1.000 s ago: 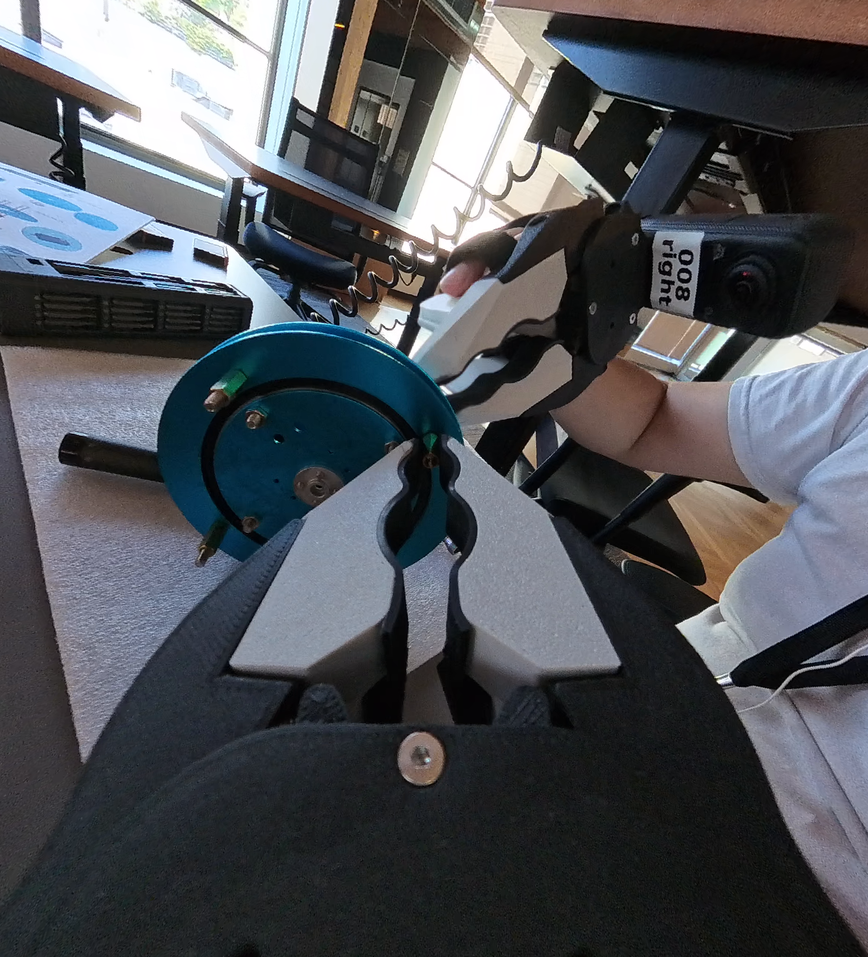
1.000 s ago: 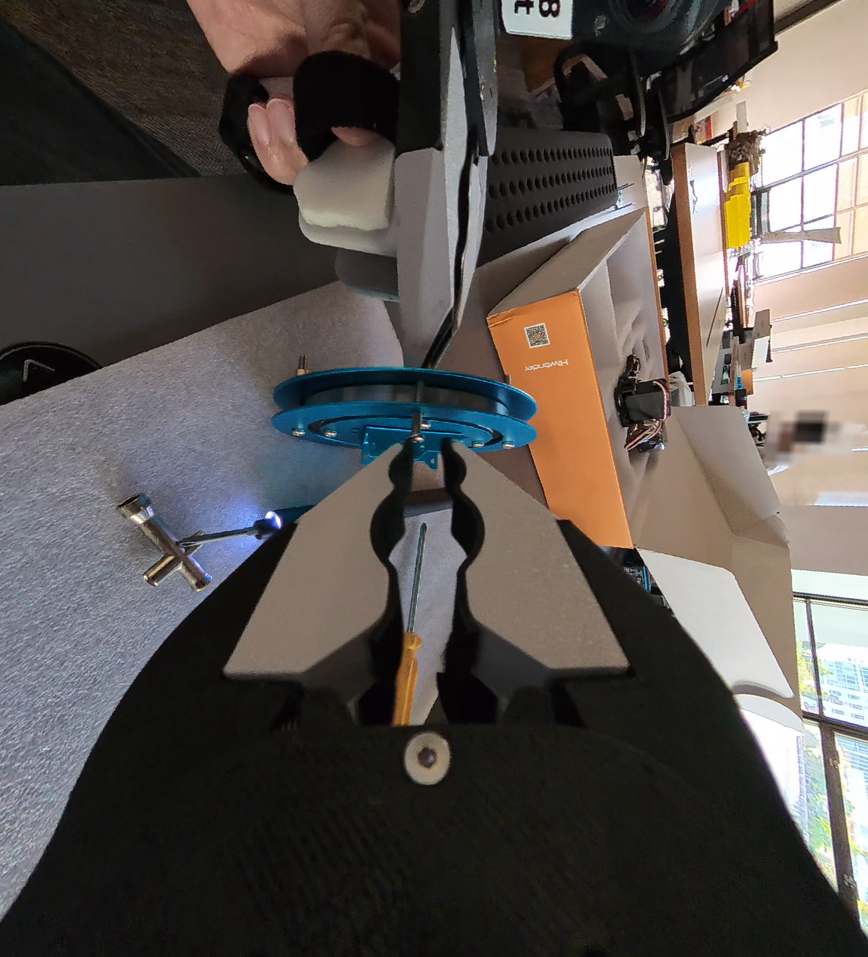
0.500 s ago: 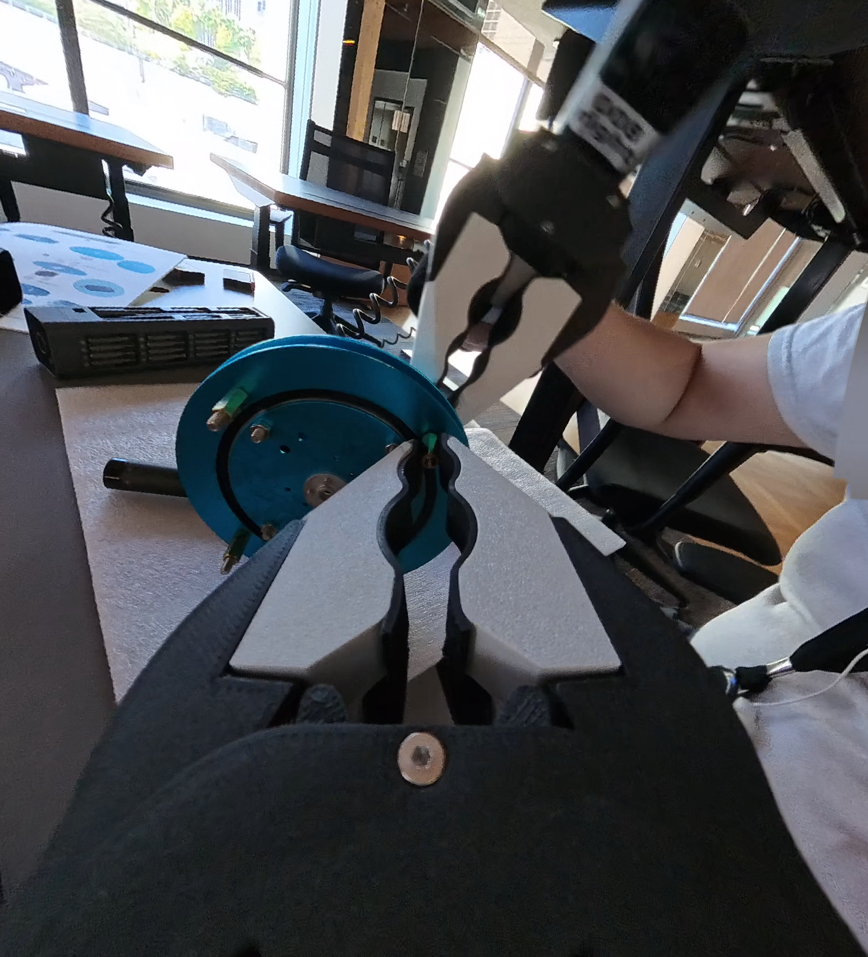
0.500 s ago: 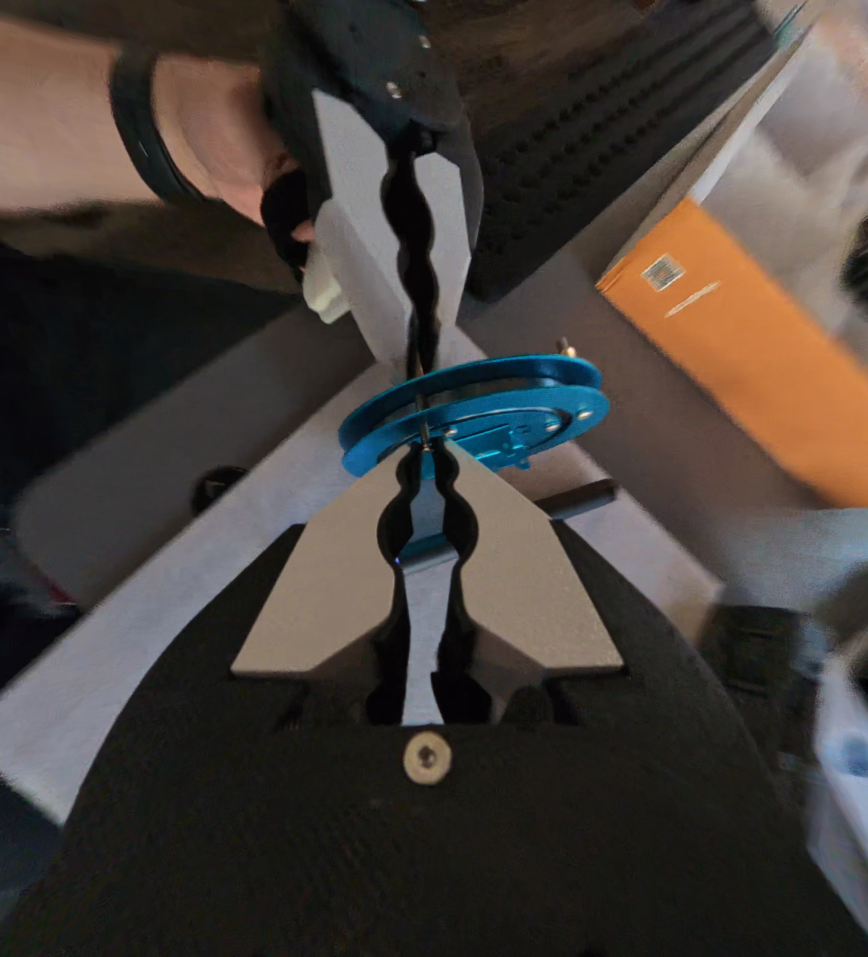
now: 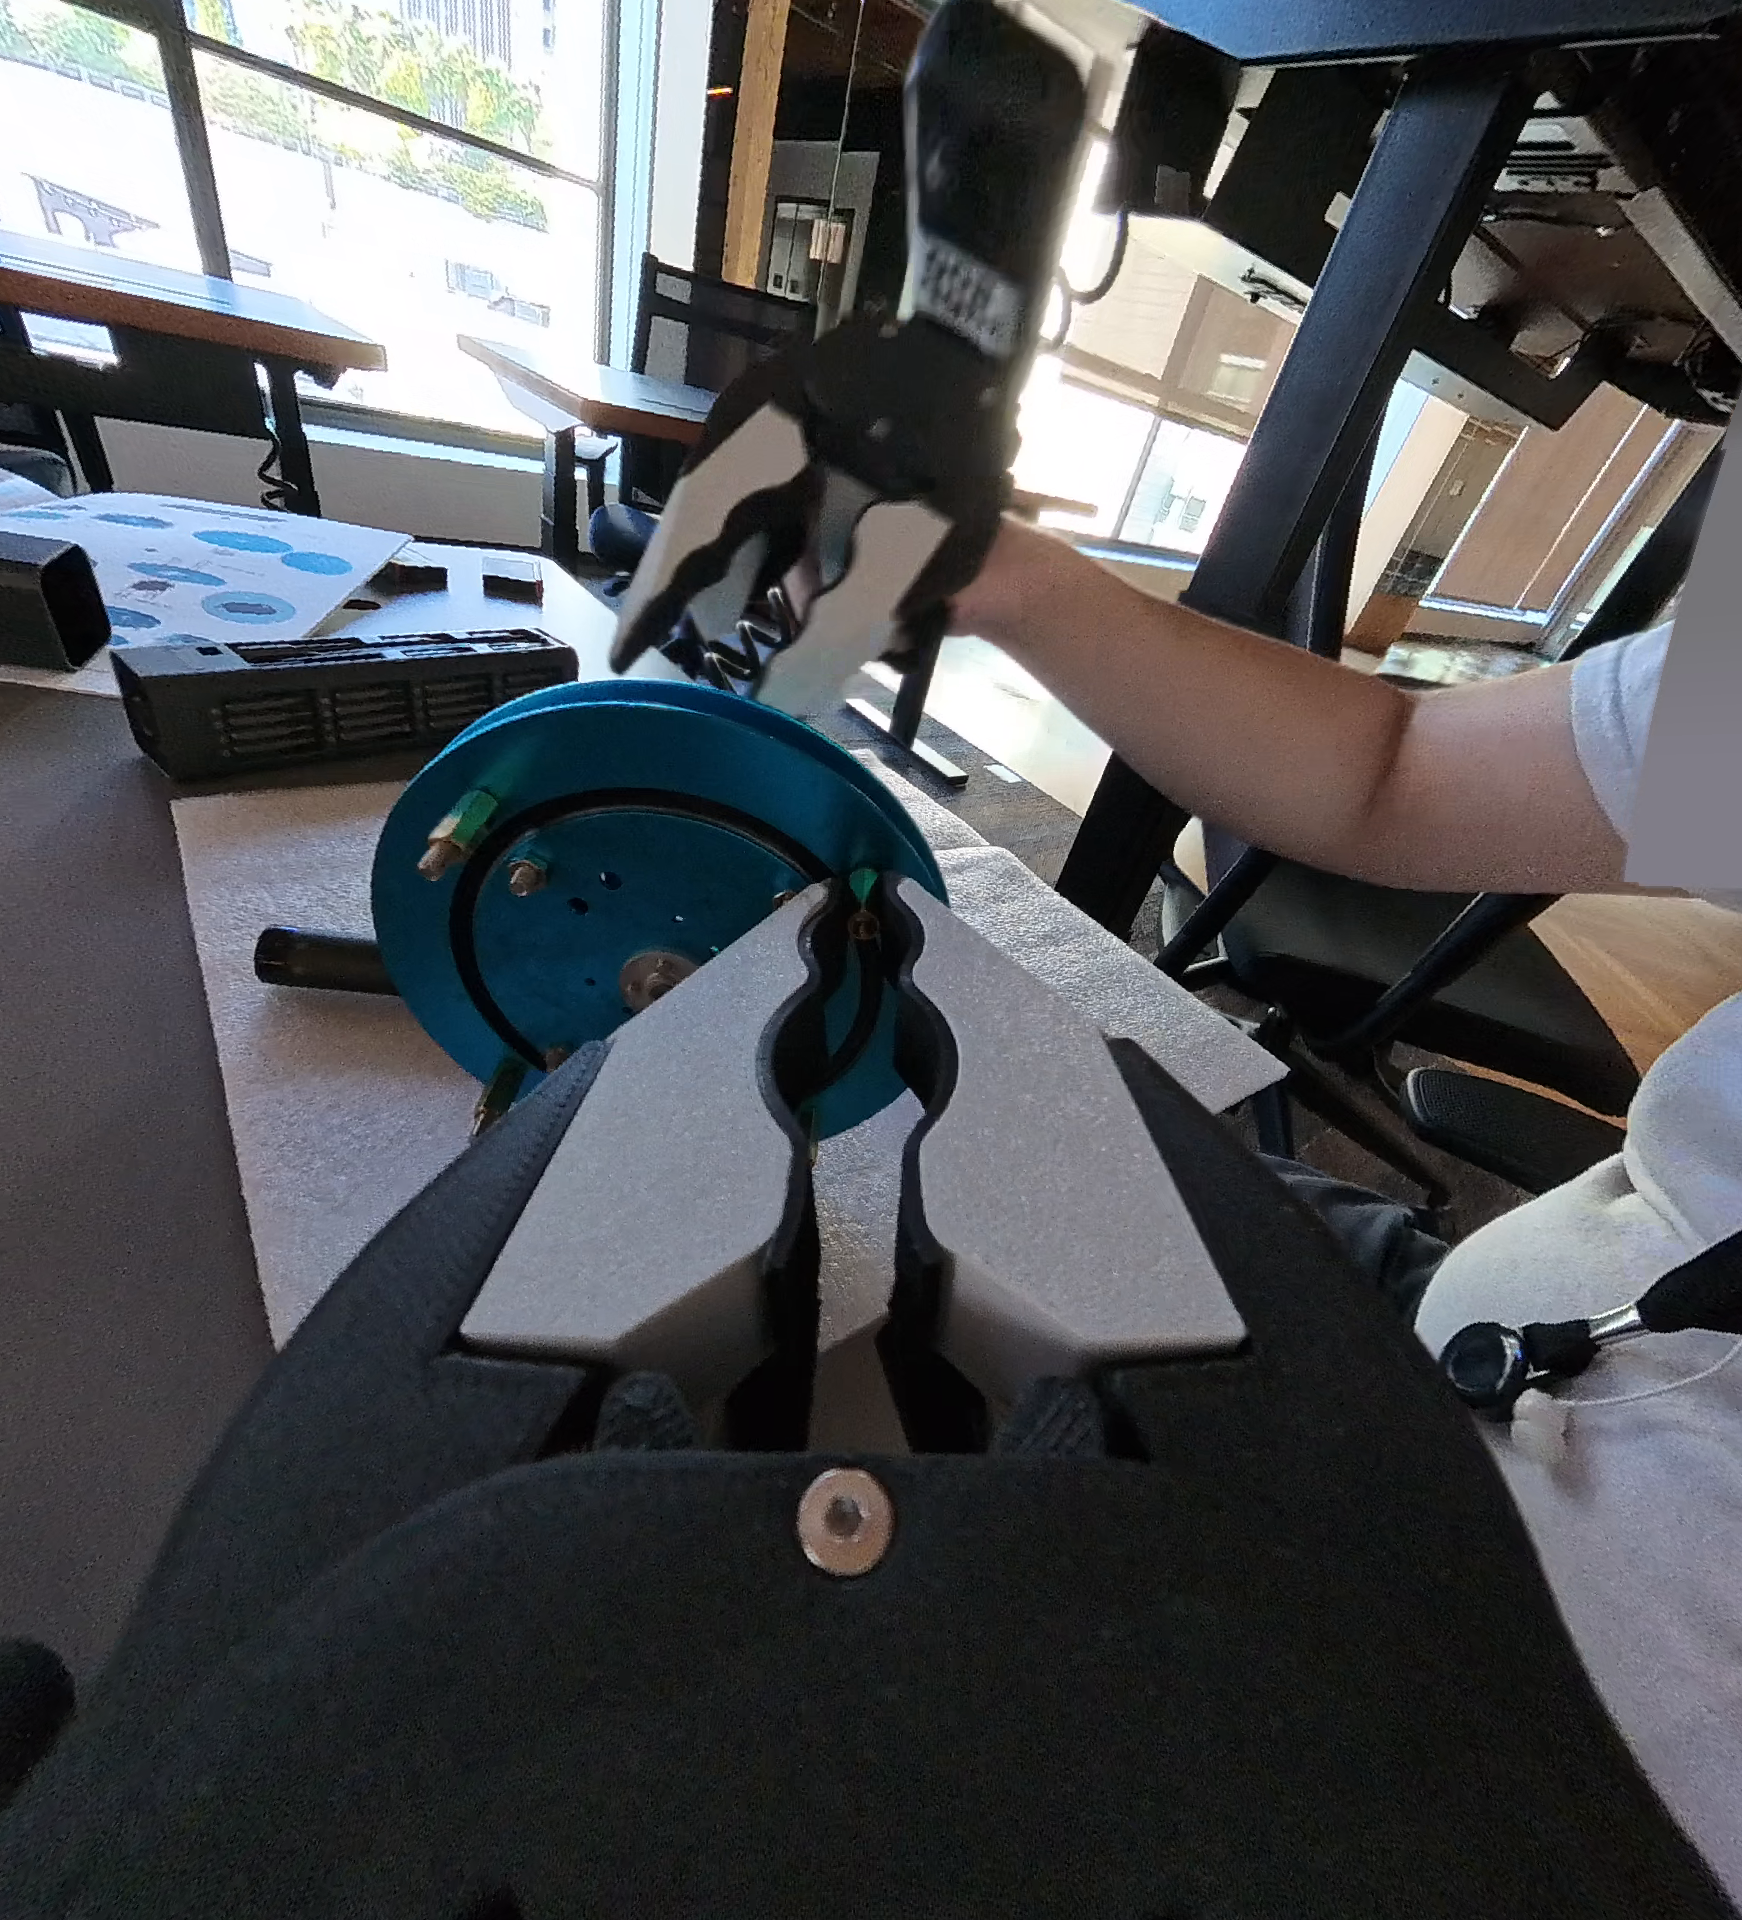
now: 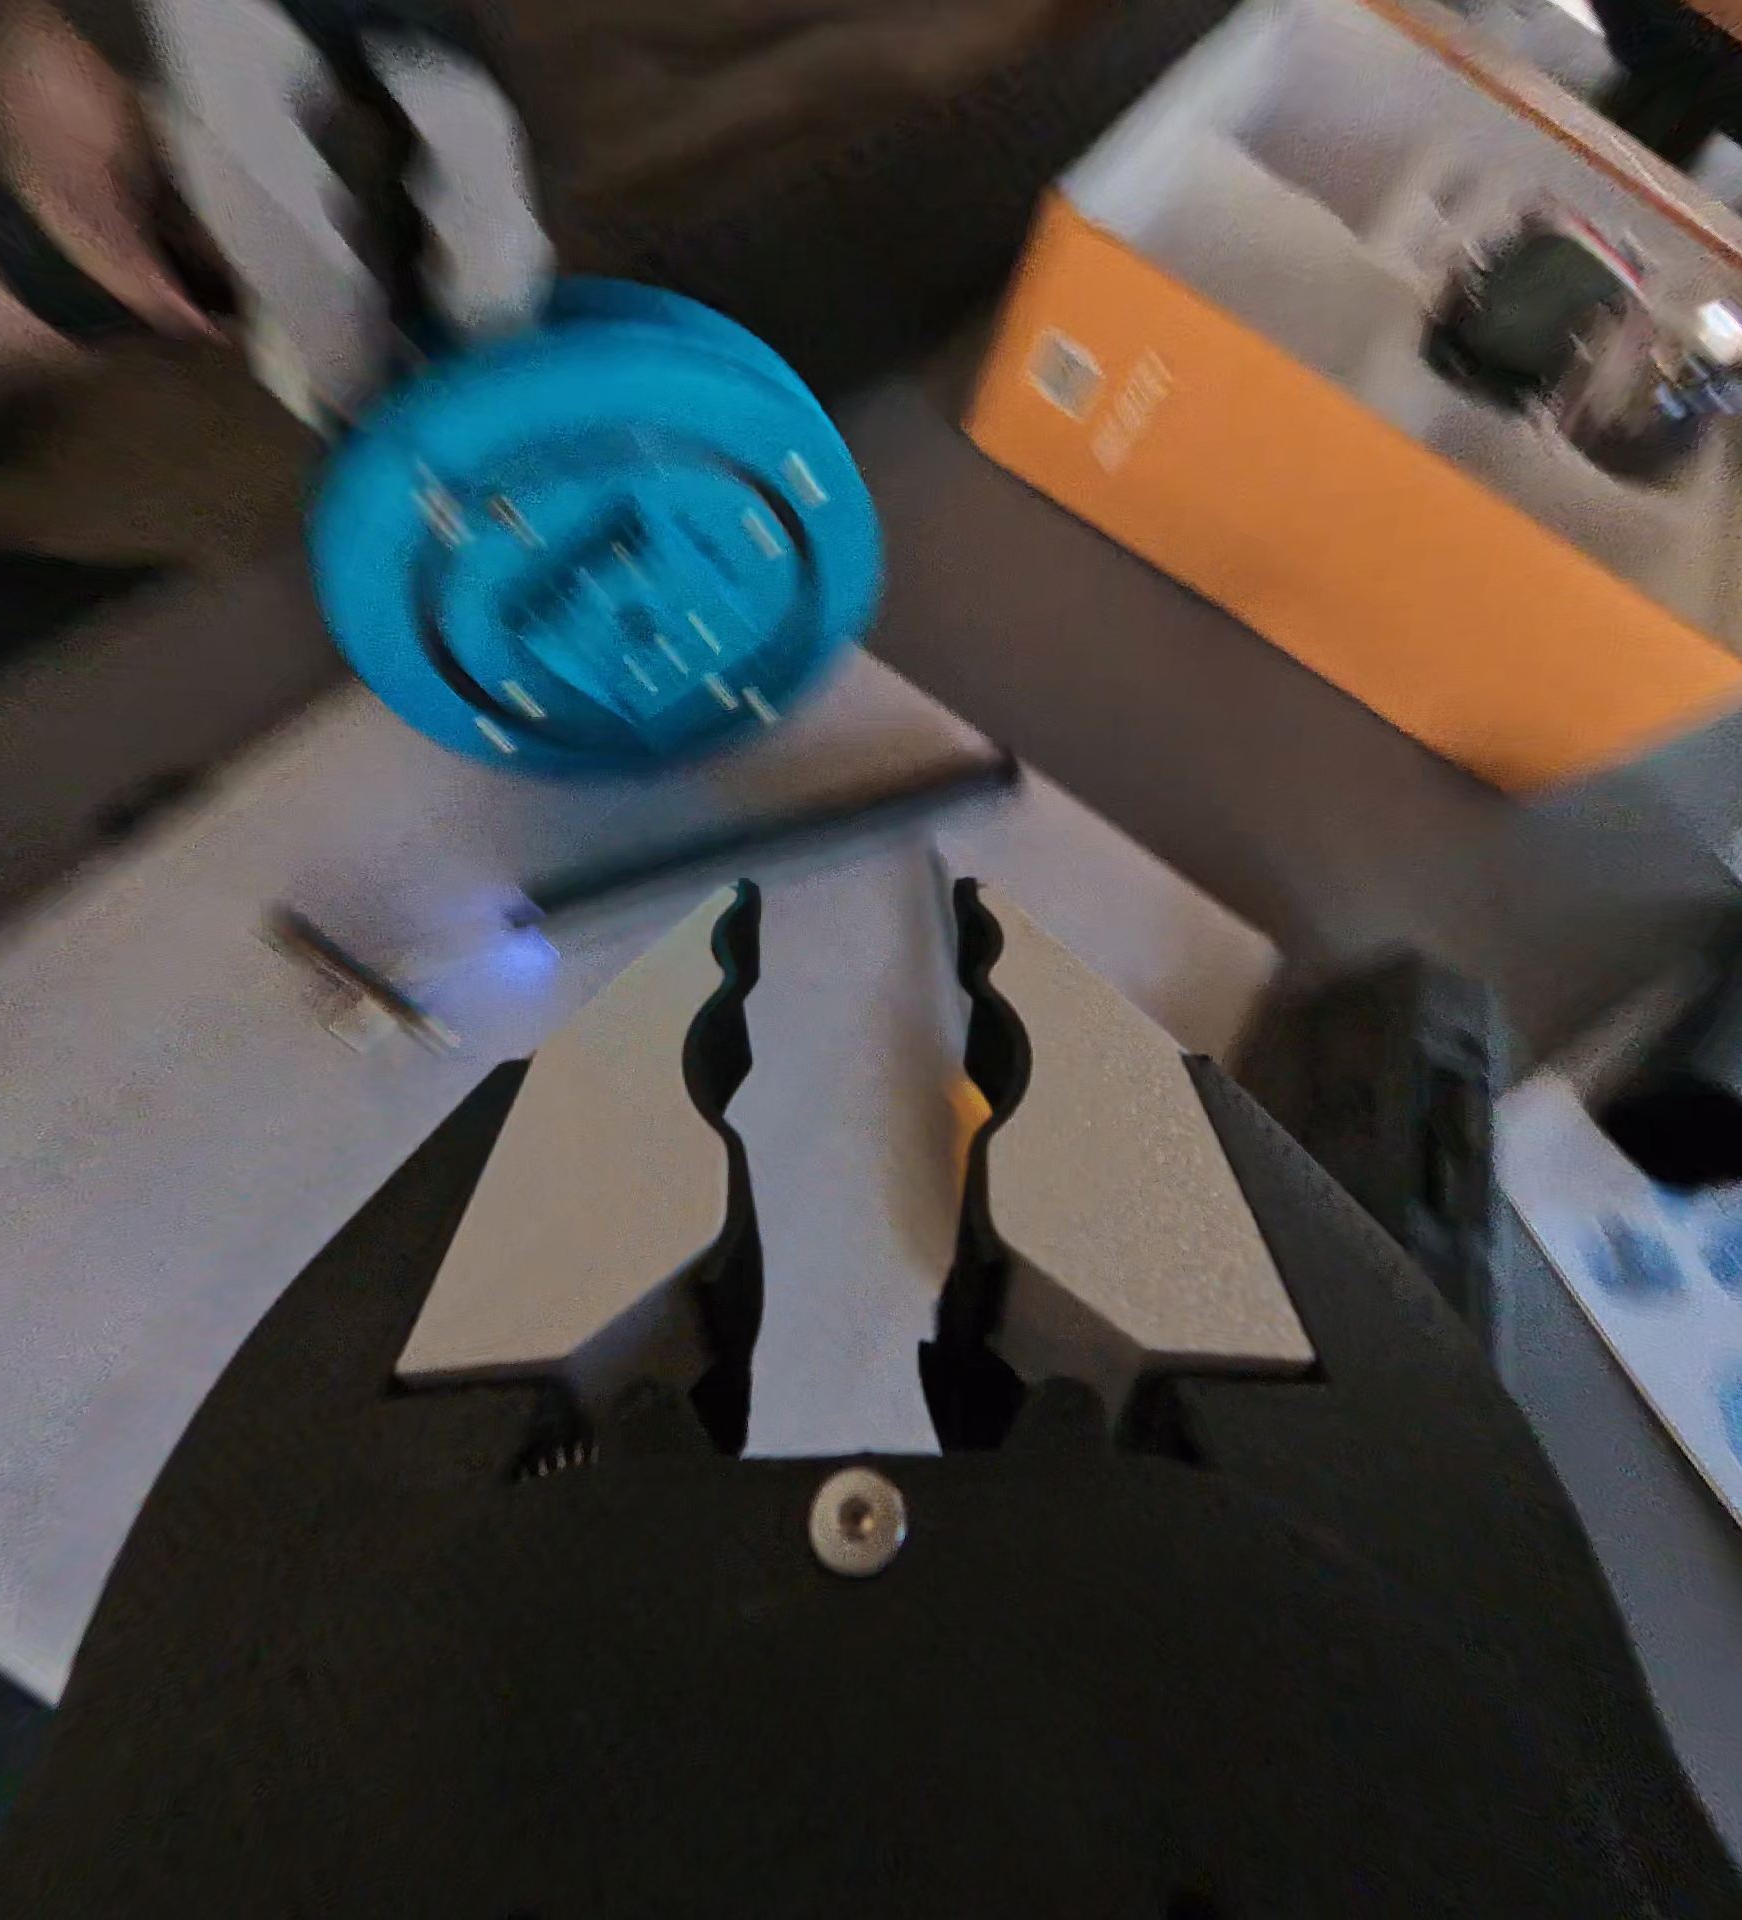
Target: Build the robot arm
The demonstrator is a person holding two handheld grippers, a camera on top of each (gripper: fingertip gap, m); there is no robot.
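A blue metal disc assembly (image 5: 576,883) with green standoffs and brass studs stands on edge on a white foam mat (image 5: 327,1091). My left gripper (image 5: 862,904) is shut on the disc's rim beside a green standoff and holds it upright. My right gripper (image 6: 851,894) is open and empty, and hangs over the mat, back from the disc (image 6: 586,520), which is blurred in the right wrist view. In the left wrist view the right gripper (image 5: 711,665) hovers just above the disc's top edge, with its jaws apart.
A black rod (image 5: 311,961) lies on the mat behind the disc. A black vented box (image 5: 347,696) and a sheet with blue circles (image 5: 202,571) lie beyond. An open orange box (image 6: 1314,540) and a blurred cross wrench (image 6: 358,987) are nearby. A person's forearm (image 5: 1262,727) reaches in from the right. My hands' fingertips stand some 12 cm from each other.
My right gripper has opened, lifted off the disc's edge and swung round above it. My left gripper still grips the disc, which stays upright.
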